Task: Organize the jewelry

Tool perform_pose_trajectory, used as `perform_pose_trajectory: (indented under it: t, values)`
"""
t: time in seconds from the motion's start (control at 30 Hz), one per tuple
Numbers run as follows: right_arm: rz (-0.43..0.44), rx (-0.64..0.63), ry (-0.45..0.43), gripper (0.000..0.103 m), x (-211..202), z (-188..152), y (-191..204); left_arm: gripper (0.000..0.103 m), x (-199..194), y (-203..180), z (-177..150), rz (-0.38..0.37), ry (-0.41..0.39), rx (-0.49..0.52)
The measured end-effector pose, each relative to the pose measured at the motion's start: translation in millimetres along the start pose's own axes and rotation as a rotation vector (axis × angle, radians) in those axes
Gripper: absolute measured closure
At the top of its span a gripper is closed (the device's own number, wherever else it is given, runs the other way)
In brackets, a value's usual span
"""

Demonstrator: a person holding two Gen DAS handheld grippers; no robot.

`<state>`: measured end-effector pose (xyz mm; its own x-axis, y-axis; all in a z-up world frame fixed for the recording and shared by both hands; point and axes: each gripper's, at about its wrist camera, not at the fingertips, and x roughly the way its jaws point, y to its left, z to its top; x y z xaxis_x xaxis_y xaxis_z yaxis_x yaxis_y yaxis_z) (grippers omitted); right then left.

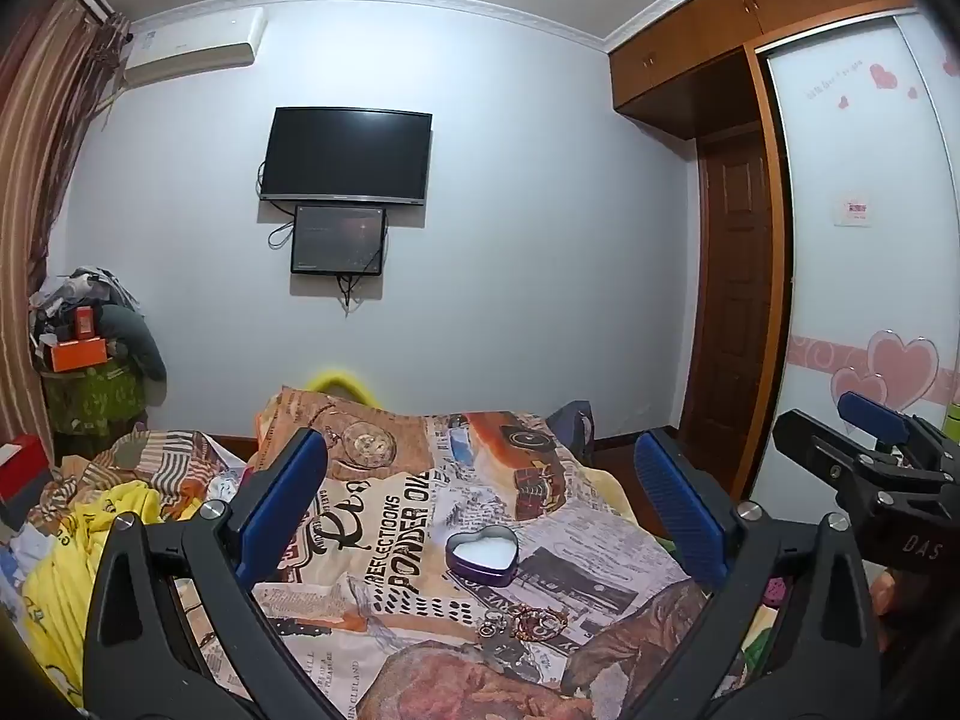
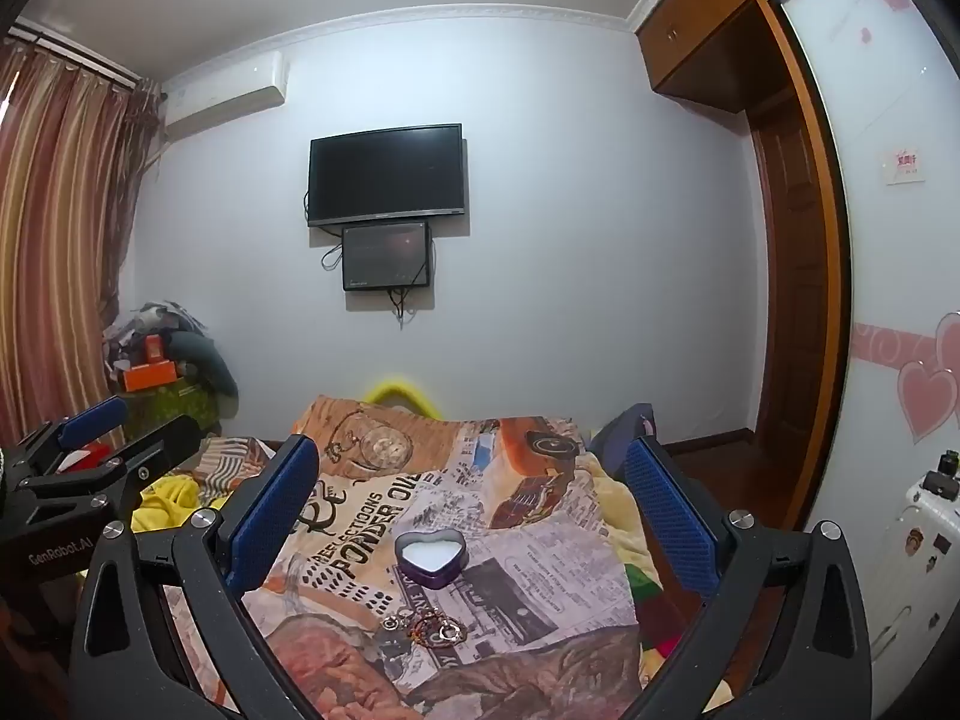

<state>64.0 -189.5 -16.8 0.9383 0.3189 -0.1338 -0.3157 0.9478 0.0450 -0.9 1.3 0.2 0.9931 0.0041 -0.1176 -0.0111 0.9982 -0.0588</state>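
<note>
- A bedroom; the printed bedspread [image 1: 420, 516] serves as the work surface.
- The heart-shaped tin [image 1: 482, 553] sits open, apparently ready to receive pieces.
- The jewelry [image 2: 429, 627] lies loose just in front of it.
- Left gripper [image 1: 480, 498] and right gripper [image 2: 471, 495] hover level above, tongs wide, empty.

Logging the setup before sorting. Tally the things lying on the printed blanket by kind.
Heart-shaped tin: 1
Beaded bracelet: 1
Small metal rings: at least 2, too small to be sure
Total: at least 4
</note>
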Motion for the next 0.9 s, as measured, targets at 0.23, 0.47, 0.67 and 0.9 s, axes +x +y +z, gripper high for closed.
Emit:
perform_pose_trajectory:
  t: [0.23, 0.47, 0.67, 0.9]
  values:
    - [0.000, 0.001, 0.002, 0.002, 0.1, -0.4, -0.6, 0.000, 0.3, -1.5, 0.7, 0.010, 0.017, 0.011]
    - [-0.004, -0.004, 0.004, 0.002, -0.1, -0.9, 5.1, 0.000, 5.9, 4.8, -2.9, 0.008, 0.029, -0.016]
    - [0.002, -0.003, 0.015, 0.002, 3.1, -2.4, 3.7, 0.000, 5.1, 8.8, -5.4, 0.000, 0.037, -0.021]
    - [0.004, -0.004, 0.023, 0.002, 3.9, -1.8, 3.6, 0.000, 8.4, 6.9, -5.3, 0.000, 0.044, -0.021]
